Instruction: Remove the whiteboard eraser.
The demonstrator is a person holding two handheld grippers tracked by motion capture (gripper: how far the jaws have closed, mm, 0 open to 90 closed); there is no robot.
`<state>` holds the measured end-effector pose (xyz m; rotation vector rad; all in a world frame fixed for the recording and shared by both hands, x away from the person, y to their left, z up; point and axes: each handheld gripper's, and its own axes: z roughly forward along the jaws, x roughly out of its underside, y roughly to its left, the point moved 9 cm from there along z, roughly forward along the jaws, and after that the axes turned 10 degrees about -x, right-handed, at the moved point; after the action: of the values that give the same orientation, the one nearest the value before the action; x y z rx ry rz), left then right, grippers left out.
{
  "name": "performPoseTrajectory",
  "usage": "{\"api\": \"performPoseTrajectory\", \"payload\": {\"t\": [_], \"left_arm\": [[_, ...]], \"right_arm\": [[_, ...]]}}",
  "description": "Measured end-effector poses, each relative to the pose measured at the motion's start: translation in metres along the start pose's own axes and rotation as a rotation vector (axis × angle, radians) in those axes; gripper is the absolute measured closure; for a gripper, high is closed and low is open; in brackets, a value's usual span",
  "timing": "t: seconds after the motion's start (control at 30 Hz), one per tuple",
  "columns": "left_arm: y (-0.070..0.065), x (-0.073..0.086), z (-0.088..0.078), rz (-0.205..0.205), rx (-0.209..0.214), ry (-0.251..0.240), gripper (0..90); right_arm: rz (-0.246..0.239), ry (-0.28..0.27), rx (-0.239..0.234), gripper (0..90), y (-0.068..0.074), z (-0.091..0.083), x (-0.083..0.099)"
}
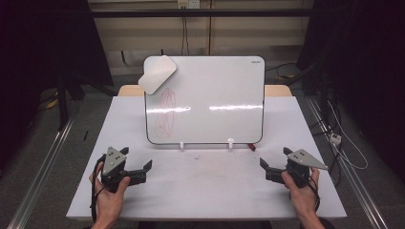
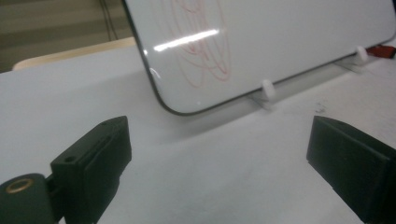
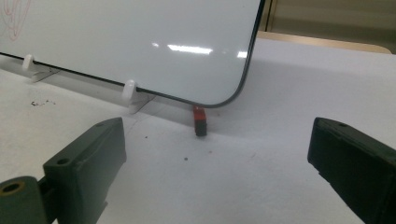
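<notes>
From the high view, a whiteboard [image 1: 205, 100] stands propped on two white pegs at the middle of a white table [image 1: 205, 191], red scribbles [image 1: 165, 113] marking its left side and a white eraser [image 1: 157, 74] clinging to its upper left corner. A red marker [image 1: 251, 147] lies on the table just beside the board's lower right corner. The left gripper [image 1: 143, 169] and right gripper [image 1: 267, 168] rest on the near part of the table, well apart from the board, each held in a hand, jaws spread and holding nothing. In the left gripper view, the black jaws stand wide apart with bare table between them, and the red scribbles [image 2: 201, 42] are untouched on the whiteboard [image 2: 289, 37] ahead. In the right gripper view, the jaws likewise gape open, and the red marker [image 3: 200, 119] sits on the table beyond them, touching or just under the board's rounded corner. Judging by this, the work of wiping the board has not begun: the eraser has yet to be picked up, and all of the scribble remains to be cleared.
</notes>
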<state>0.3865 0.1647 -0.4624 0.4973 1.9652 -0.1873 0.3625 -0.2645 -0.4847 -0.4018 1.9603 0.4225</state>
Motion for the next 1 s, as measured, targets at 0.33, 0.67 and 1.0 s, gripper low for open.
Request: {"api": "performPoseTrajectory", "payload": {"t": [0.33,0.67,1.0], "left_arm": [[0.0,0.001,0.005,-0.004,0.028,0.036,7.9],[0.001,-0.005,0.014,0.019,0.073,0.062,8.4],[0.004,-0.038,0.019,0.072,0.077,0.008,5.0]], "right_arm": [[0.003,0.018,0.0,4.3,-0.003,0.002,0.003],[0.005,0.031,-0.015,4.3,-0.002,0.006,0.004],[0.007,0.035,-0.03,4.3,-0.001,0.006,0.005]]}}
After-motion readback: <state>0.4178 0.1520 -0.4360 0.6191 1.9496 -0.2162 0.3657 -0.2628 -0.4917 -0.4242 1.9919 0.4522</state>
